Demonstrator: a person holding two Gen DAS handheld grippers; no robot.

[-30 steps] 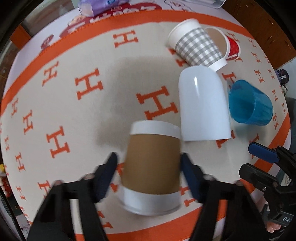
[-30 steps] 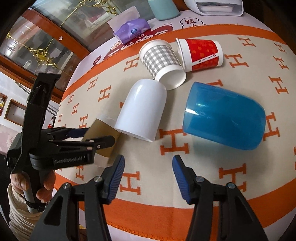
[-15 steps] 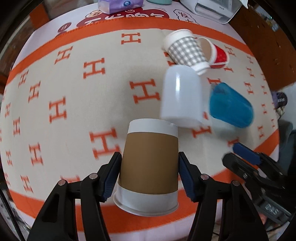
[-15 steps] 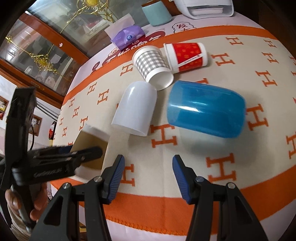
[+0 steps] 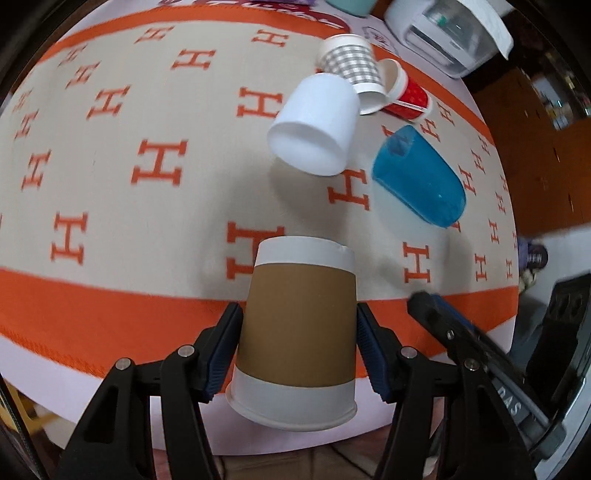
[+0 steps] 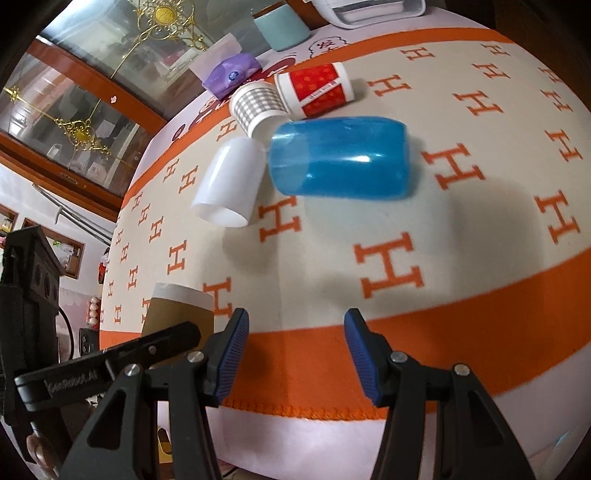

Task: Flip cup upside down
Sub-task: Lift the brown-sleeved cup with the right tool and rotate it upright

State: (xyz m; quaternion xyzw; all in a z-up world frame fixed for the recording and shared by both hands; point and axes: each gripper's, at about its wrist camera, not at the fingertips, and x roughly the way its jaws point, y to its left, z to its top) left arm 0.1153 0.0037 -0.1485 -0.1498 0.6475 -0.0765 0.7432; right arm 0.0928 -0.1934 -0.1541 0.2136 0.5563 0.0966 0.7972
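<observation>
My left gripper [image 5: 299, 343] is shut on a brown-sleeved paper cup [image 5: 297, 328] and holds it above the table's near edge, its closed base pointing away from me and its rim toward me. The cup also shows at the lower left of the right wrist view [image 6: 179, 308], with the left gripper's arm [image 6: 107, 363] across it. My right gripper [image 6: 295, 354] is open and empty over the orange border of the cloth [image 6: 461, 306]. It also shows at the right edge of the left wrist view [image 5: 424, 299].
On the H-patterned cloth lie a white cup [image 5: 316, 127], a blue plastic cup [image 5: 419, 181], a grey checked paper cup [image 5: 349, 59] and a red paper cup [image 5: 404, 98], all on their sides. A tissue pack [image 6: 231, 74], a teal cup [image 6: 282, 24] and a white appliance [image 5: 443, 29] stand at the back.
My left gripper has closed on the brown cup, lifted it off the cloth and drawn it back toward the near table edge. The right gripper has pulled back a little, still open.
</observation>
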